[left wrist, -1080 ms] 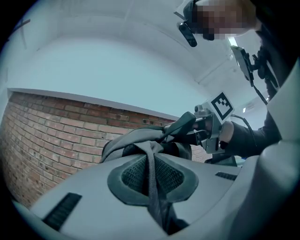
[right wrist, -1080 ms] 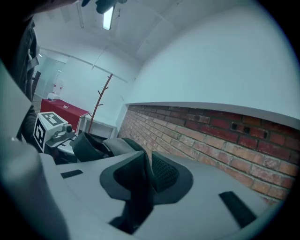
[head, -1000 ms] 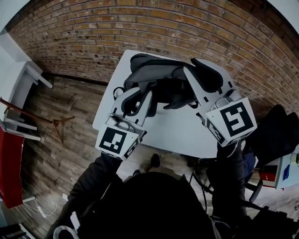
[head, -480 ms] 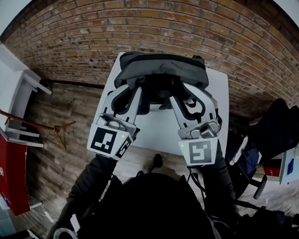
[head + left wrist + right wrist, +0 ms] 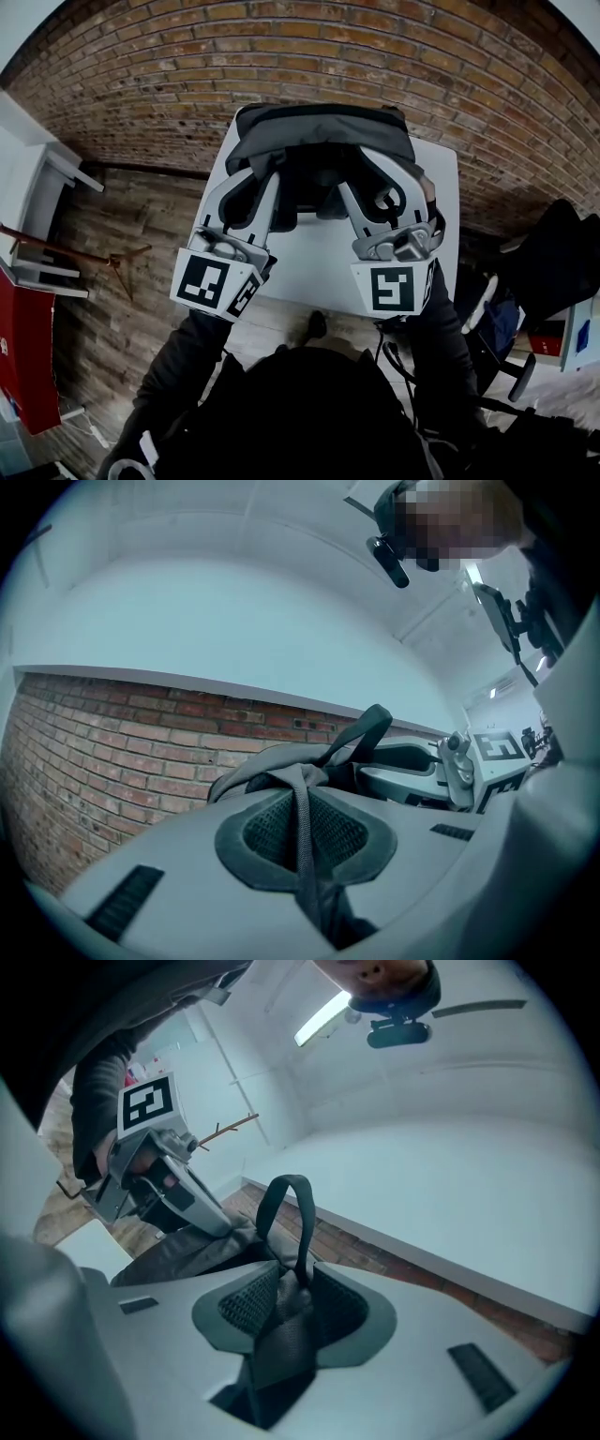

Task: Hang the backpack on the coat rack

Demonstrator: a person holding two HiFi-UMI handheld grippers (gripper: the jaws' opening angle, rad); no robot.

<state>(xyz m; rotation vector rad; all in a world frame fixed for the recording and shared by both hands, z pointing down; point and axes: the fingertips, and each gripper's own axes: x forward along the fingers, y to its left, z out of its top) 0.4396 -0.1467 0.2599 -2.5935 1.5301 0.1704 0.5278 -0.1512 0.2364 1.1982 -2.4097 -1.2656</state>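
Ahead, backpack between left tongs, opening right tongs

desk: white top, on wood floor against brick wall | on it: dark backpack over far edge, can't tell if resting

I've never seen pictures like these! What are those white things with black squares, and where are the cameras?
A person holds a grabbing tool in each hand: the left gripper and the right gripper. The squares are part of them. One camera sits on the person's head, looking down; one rides on each tool. A grey backpack is at the white table's far end. The left fingers pinch its strap. The right fingers have just been opening, with the bag's loop between them.
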